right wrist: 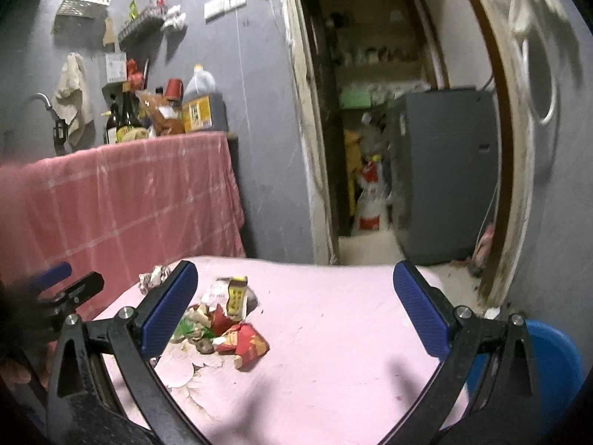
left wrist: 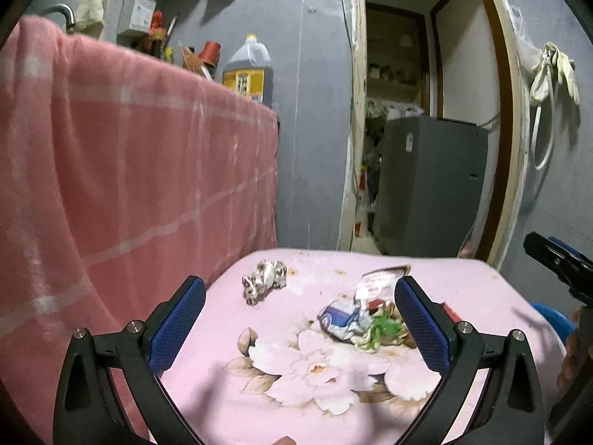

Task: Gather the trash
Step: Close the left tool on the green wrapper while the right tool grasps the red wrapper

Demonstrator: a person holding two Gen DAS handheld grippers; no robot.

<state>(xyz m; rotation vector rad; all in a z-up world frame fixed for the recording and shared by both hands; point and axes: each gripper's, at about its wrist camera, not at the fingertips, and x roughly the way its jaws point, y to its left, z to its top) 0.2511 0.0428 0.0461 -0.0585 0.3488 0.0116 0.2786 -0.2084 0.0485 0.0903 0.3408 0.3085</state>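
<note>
Nearest the left wrist camera, the left tool (left wrist: 300,319) hangs over the pink flowered bench (left wrist: 296,400) with its blue pads spread wide and nothing between them; I judge this an approach pose, opened ahead of a grab. In the right wrist view the right tool (right wrist: 296,307) is likewise wide apart and empty, held above the same bench.

Just beyond the left tool, toward 1 o'clock, lies the main heap of trash (left wrist: 365,319): a blue-and-white wrapper, green scraps and a torn white packet, touching one another. The right camera sees the heap at 10 o'clock, with a red snack bag (right wrist: 246,345) at its near edge and a small yellow carton (right wrist: 237,294) standing behind. The pile sits close to the bench's middle, so either tool can reach it.

Further off, at 11 o'clock for the left tool, a crumpled paper ball (left wrist: 265,280) lies apart from the heap.

A blue bin (right wrist: 556,367) shows low at 4 o'clock of the right view, beside the bench, probably where the trash goes.

Beyond stand a pink-draped counter and an open doorway.
</note>
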